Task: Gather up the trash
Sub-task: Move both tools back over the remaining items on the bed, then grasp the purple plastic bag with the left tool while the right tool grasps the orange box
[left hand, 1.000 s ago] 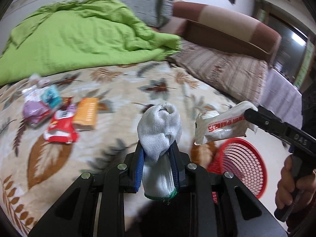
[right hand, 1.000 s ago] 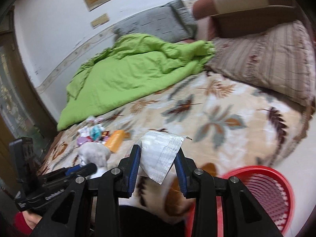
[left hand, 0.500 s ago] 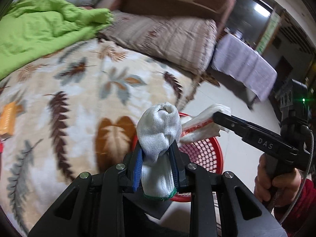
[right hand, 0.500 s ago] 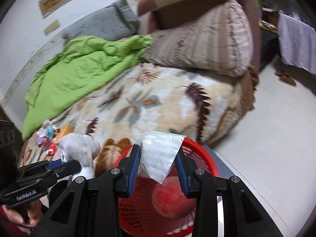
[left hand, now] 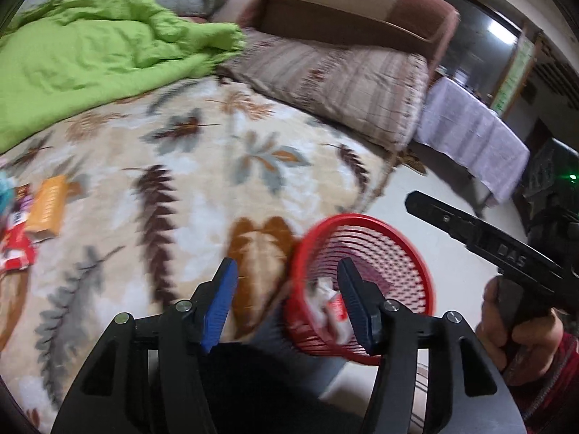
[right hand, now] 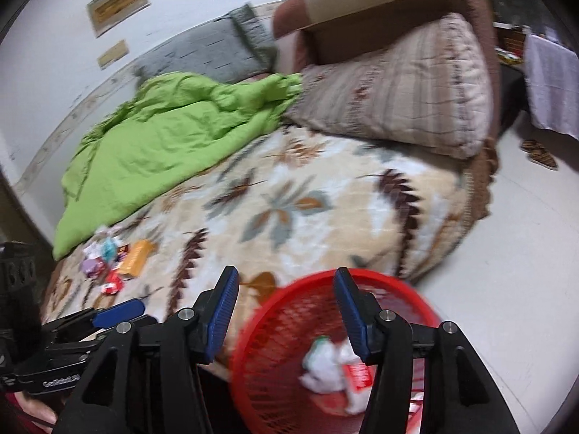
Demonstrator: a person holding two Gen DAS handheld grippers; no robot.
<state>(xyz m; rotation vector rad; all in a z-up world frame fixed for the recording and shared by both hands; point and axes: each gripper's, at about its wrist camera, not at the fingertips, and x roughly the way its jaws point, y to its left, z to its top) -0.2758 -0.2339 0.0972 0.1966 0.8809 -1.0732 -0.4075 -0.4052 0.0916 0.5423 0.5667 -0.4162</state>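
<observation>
A red mesh basket [left hand: 383,231] [right hand: 289,311] stands on the floor beside the bed. Inside it lie the white sock and the white-and-red wrapper [right hand: 334,365] [left hand: 331,307]. My left gripper [left hand: 286,293] hangs above the basket's near edge, its jaws opening with nothing between them. My right gripper [right hand: 286,300] is over the basket too, jaws opening and empty. More wrappers [right hand: 115,260] [left hand: 39,213], among them an orange packet, lie on the leaf-patterned blanket to the left. The right gripper shows in the left wrist view at the right edge, held by a hand [left hand: 514,322].
A green quilt [left hand: 90,54] is bunched at the bed's far side, next to a striped pillow [left hand: 343,79] and a brown headboard cushion. A covered table [left hand: 470,137] stands on the floor beyond. Slippers [right hand: 539,152] lie on the pale floor.
Both grippers have opened and let go: the sock and the wrapper have dropped into the red basket. Both views have swung back left toward the bed.
</observation>
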